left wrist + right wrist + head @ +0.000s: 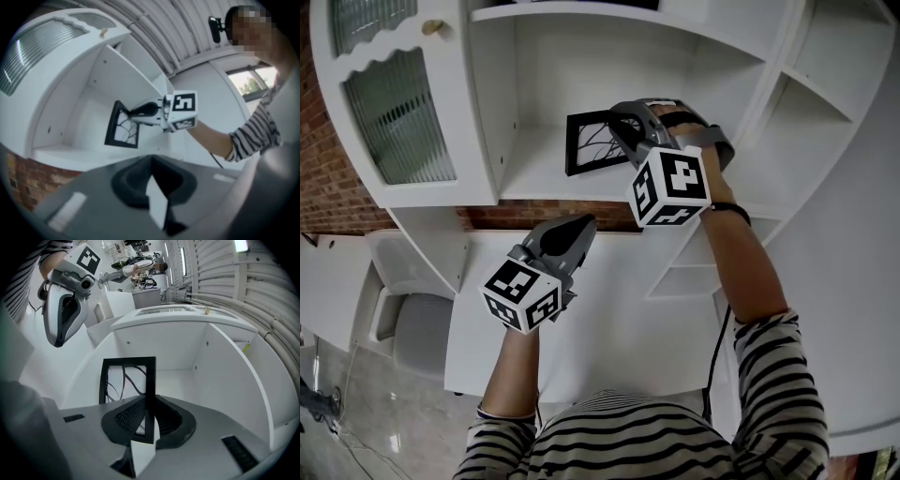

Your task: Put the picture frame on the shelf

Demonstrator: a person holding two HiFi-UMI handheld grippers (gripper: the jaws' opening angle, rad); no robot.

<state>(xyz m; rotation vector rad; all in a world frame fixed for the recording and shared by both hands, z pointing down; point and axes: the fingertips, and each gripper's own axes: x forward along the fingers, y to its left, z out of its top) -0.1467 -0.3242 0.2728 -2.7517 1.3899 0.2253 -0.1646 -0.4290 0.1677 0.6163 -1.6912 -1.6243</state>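
The picture frame (589,141) is black with a line drawing behind its glass. It stands upright inside the white shelf compartment (534,178), and I cannot tell whether its lower edge touches the board. My right gripper (623,131) is shut on the frame's right edge. In the right gripper view that edge of the picture frame (126,376) runs straight between the jaws of the right gripper (150,404). My left gripper (581,227) hangs below the shelf, shut and empty. In the left gripper view, the picture frame (123,125) and right gripper (140,112) lie beyond the left gripper (152,161).
A cabinet door with ribbed glass (394,122) stands open at the left, with a brick wall (328,187) beside it. Smaller side shelves (825,103) lie to the right. Below are a white desk (609,319) and a grey chair (417,333).
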